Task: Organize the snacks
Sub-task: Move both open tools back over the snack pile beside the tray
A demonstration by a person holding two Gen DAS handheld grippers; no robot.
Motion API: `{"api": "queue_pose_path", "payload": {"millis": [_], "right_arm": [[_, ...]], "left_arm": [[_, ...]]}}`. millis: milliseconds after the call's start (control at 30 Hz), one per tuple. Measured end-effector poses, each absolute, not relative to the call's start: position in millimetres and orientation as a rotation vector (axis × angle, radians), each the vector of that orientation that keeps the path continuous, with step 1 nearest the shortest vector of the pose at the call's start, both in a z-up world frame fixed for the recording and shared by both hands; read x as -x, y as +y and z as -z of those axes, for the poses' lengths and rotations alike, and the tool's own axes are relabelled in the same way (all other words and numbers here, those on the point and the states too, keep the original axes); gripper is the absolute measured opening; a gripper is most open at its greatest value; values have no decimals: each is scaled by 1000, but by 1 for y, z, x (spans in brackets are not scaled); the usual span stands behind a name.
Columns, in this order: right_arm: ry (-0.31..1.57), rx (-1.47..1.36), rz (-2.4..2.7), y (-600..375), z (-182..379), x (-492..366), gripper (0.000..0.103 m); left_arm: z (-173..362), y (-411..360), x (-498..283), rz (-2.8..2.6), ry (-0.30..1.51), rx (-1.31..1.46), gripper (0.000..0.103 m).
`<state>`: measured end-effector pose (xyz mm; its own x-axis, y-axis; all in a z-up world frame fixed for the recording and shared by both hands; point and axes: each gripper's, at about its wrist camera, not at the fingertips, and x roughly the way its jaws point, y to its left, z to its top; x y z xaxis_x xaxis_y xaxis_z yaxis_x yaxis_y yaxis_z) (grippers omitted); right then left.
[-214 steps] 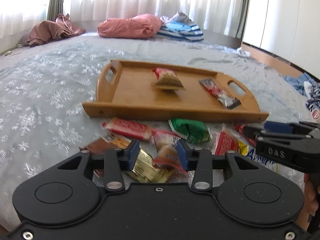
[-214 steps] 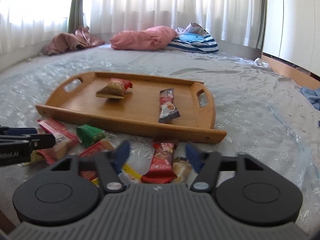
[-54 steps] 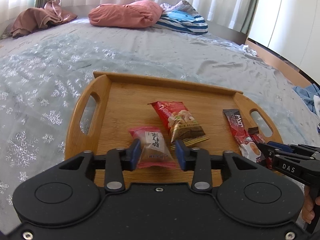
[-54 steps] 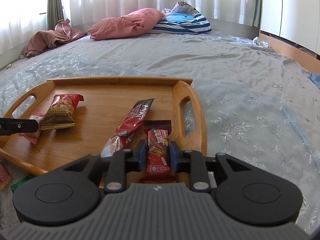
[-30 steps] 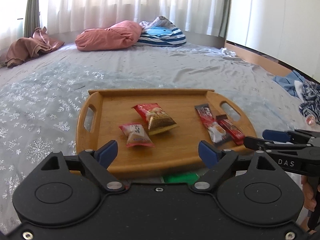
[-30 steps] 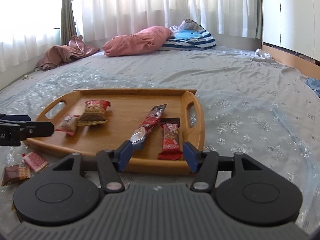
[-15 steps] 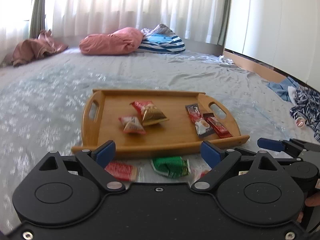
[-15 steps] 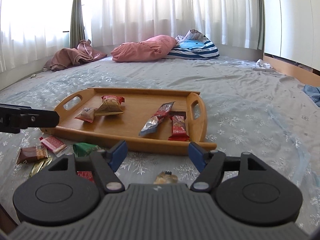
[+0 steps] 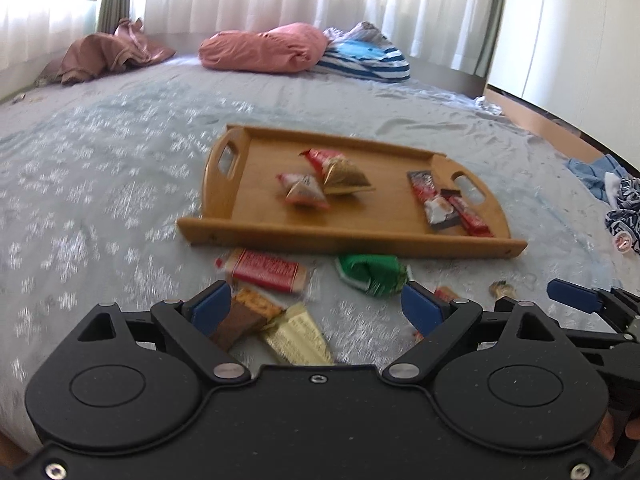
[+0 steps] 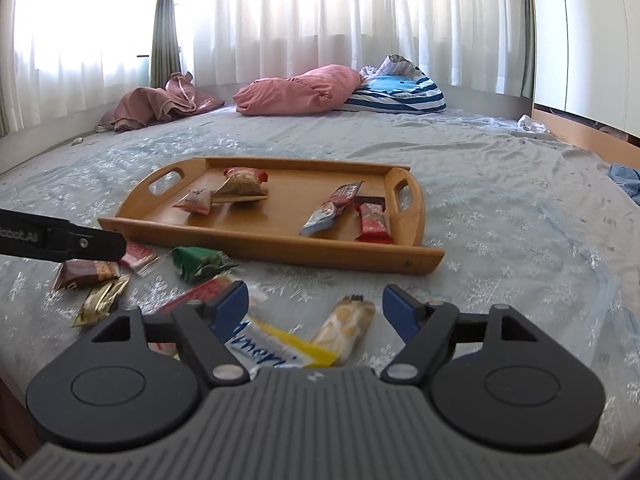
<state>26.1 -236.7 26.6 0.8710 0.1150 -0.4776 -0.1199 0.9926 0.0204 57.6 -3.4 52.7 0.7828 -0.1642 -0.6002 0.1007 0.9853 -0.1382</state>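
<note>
The snacks lie in two groups on a grey bedspread (image 10: pixel 500 184) with a snowflake pattern. Four of them are already in the wooden tray (image 10: pixel 256 240): a small pink packet (image 10: pixel 195 201) touching a red and gold packet (image 10: pixel 240 186) on the left half, and a long dark stick packet (image 10: pixel 332 208) just beside a short red bar (image 10: pixel 373 222) near the right handle. The other snacks are on the bedspread in front of the tray: a red wafer bar (image 9: pixel 266 270), a green crumpled packet (image 9: pixel 372 274), a brown bar (image 9: pixel 244 318), a gold wrapper (image 9: pixel 296 340), a pale biscuit packet (image 10: pixel 346 328) and a white and yellow packet (image 10: pixel 276 346).

The left gripper (image 9: pixel 316 306) hangs low over the brown bar and the gold wrapper. Its jaws are spread wide and hold nothing. The right gripper (image 10: pixel 316 308) is over the pale biscuit packet and the white and yellow packet. Its jaws have just been opening; they stand wide apart now and grasp nothing. The packets lie flat below and between them.

Far behind, a pink pillow (image 10: pixel 296 90) and a striped blue cushion (image 10: pixel 400 94) rest near the white curtains (image 10: pixel 352 16).
</note>
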Motion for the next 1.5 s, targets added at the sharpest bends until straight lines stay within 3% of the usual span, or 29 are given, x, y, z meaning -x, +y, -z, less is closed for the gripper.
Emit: {"api": "queue_pose_path", "payload": {"millis": [300, 567, 967, 1500], "right_arm": [[503, -5, -128, -227, -18, -11, 91], [471, -9, -174, -218, -13, 1, 102], [464, 86, -201, -197, -1, 8, 103], [451, 118, -164, -191, 6, 6, 103]], "left_arm": [[-34, 0, -47, 92, 673, 107, 92], [-27, -2, -35, 88, 650, 59, 94], [-20, -7, -26, 118, 684, 96, 93], [-13, -15, -33, 67, 683, 65, 80]]}}
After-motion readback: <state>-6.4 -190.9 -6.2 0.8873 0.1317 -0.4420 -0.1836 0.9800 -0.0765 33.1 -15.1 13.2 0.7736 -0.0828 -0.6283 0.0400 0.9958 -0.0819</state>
